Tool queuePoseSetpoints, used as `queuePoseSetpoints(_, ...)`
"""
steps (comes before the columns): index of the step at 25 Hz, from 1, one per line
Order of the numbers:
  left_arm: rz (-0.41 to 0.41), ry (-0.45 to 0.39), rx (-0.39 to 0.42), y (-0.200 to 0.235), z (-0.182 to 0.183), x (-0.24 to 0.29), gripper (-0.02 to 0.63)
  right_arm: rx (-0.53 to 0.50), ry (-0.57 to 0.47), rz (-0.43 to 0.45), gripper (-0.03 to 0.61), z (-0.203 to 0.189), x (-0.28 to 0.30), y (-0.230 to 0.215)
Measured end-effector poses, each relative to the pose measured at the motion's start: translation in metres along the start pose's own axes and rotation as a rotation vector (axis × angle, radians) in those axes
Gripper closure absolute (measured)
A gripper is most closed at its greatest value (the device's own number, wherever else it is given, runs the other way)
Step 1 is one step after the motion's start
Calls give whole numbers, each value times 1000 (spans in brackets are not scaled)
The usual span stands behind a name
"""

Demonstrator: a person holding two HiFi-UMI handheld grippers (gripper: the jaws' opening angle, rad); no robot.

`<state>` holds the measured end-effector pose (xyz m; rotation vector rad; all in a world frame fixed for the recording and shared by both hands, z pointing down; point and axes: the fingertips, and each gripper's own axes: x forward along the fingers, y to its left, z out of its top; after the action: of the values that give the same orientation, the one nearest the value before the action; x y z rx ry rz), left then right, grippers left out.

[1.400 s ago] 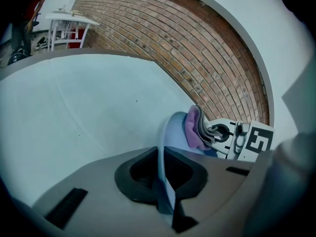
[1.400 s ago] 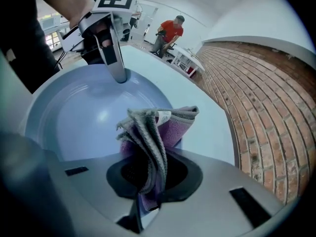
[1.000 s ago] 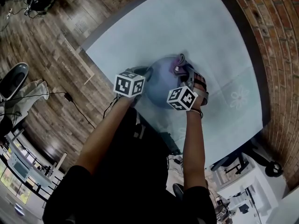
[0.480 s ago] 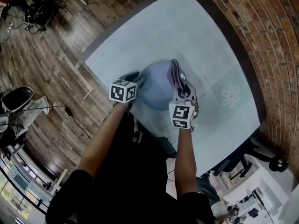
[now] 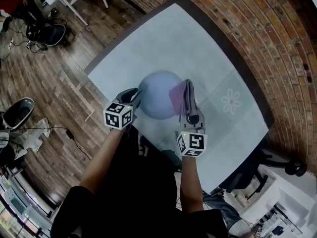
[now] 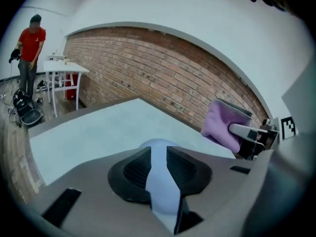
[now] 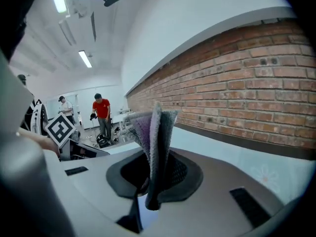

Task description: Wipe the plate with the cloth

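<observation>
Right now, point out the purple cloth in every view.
Head view: purple cloth right of centre, at the blue plate's right edge.
Left gripper view: cloth at mid-right, before the brick wall.
Right gripper view: cloth at centre, upright between the jaws.
Shared landmark: the brick wall.

A red brick wall (image 5: 277, 43) borders the pale blue surface (image 5: 198, 38) on its far and right sides; wooden floor (image 5: 44, 68) lies left; a white table (image 6: 61, 68) stands far left; strip lights (image 7: 85, 58) glow overhead.
</observation>
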<state>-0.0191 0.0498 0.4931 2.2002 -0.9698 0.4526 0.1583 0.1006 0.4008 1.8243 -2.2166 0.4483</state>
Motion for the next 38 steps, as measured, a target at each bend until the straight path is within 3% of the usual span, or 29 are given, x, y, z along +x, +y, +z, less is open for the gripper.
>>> queuePoseSetpoints(5, -14, -114, 82, -46, 6, -48, 549, 0, -74, 28, 520, 15, -42, 20)
queuePoseSetpoints(15, 9, -376, 232, -112, 22, -129, 569, 14, -161, 57, 520, 23, -107, 44)
queuePoseSetpoints(21, -3, -371, 295, -139, 8, -141, 568, 6, -170, 66, 520, 18, -129, 50)
queuePoseSetpoints(27, 11, -398, 329, -148, 17, -141, 568, -25, -177, 63, 520, 22, -132, 45)
queuePoseSetpoints(38, 22, -408, 327, -144, 23, -141, 568, -36, -187, 55, 520, 27, -131, 46)
